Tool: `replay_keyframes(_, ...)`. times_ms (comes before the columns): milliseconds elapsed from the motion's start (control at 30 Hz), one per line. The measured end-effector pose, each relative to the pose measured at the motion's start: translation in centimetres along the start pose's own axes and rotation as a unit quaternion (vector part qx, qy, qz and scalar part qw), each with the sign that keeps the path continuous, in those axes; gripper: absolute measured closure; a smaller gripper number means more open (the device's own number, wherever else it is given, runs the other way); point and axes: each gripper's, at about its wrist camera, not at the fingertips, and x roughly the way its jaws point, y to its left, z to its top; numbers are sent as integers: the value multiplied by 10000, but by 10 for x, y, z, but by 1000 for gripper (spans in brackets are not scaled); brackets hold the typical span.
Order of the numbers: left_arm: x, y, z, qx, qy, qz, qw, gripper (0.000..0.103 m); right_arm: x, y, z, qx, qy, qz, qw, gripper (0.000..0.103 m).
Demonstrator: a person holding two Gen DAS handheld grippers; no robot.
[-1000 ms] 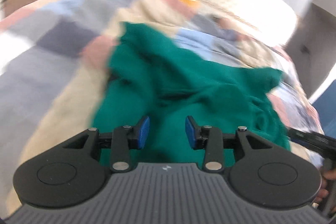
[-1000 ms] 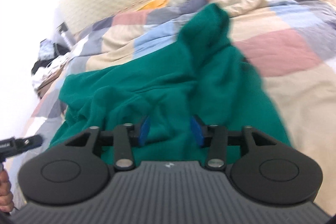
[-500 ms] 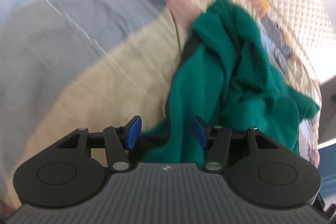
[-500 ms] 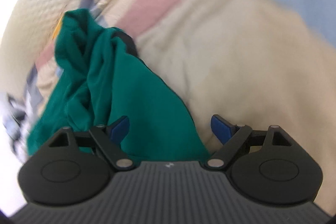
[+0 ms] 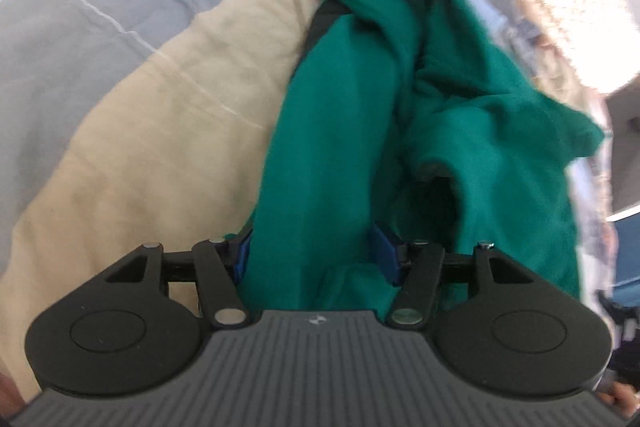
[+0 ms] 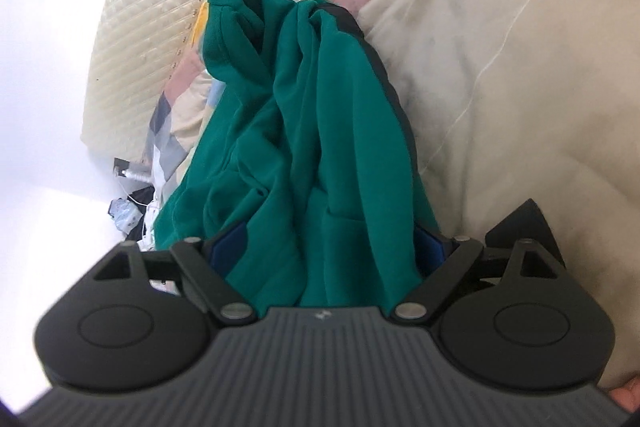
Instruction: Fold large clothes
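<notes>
The green garment [image 5: 352, 131] lay bunched on the patchwork quilt [image 5: 132, 131], its long axis running from the bottom centre of each wrist view toward the top. The left gripper [image 5: 312, 259] stood part open with a fold of cloth between its blue pads [image 5: 382, 253] — no clamp that I could make out. The right gripper [image 6: 328, 251] gaped wider, straddling the near edge likewise. Both looked equally near — closing on that edge seemed next.

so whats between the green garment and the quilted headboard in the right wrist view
In the right wrist view, a strip of the patchwork quilt lies between the green garment and the quilted headboard, with something small and yellow at the garment's edge.
</notes>
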Motion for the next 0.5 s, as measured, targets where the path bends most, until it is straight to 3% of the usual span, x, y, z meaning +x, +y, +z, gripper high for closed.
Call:
replay_keyframes(67,-4,-4,-4,78,-26,-71,9999,40,3,0,-2,-60,-26,-240,9997,16)
replay_keyframes(200,8,-3,-6,57,44,281,9996,40,17,1,-4,-375,20,-996,9943,18)
replay_keyframes(267,16,2,-5,-52,82,407,9991,40,25,5,-6,-598,124,-1089,9922,17)
replay_keyframes(300,19,4,-5,-94,95,408,9991,40,27,6,-7,-625,203,-1038,9924,20)
replay_keyframes(333,19,5,-5,-144,102,392,9991,39,27,5,-5,-499,278,-786,9953,30)
replay_keyframes(400,19,7,-6,-251,121,332,9991,40,23,-6,-4,90,440,124,9989,47)
replay_keyframes(467,17,11,-7,-393,170,222,9988,40,21,-2,-8,98,509,459,9976,49)
replay_keyframes(500,16,11,-8,-386,184,196,9989,40,21,2,-10,-71,531,360,9979,49)
